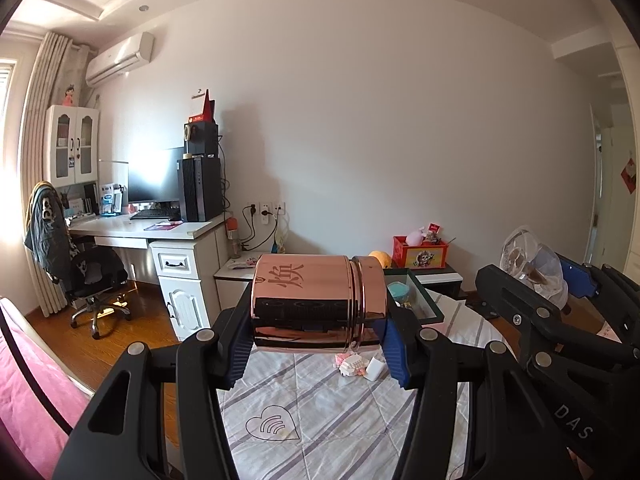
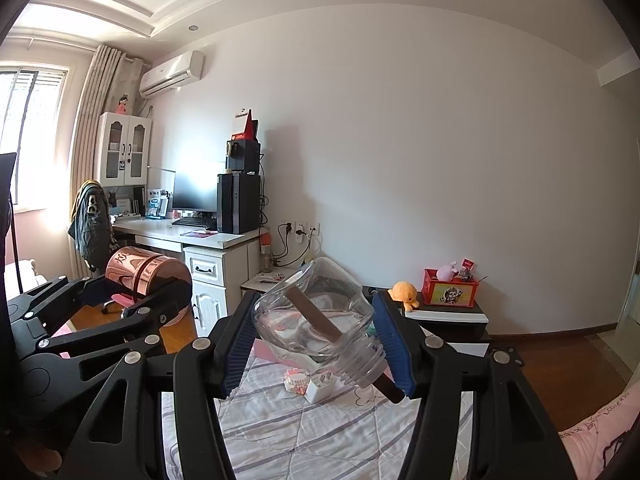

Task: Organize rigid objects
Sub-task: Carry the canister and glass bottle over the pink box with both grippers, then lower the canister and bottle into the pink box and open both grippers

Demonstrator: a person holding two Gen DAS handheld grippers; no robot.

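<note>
Bedroom wall and desk fill the background; below lies the striped bed (image 1: 320, 400). Left claw (image 1: 318, 332) is clenched on the copper canister (image 1: 316, 304), held above the bed with its long axis crosswise between the fingers. Right claw (image 2: 316, 344) grips the glass jar (image 2: 316, 320), tilted mouth-down, level with and just beside the canister. Small white blocks (image 1: 352, 364) lie on the bed below both.
</note>
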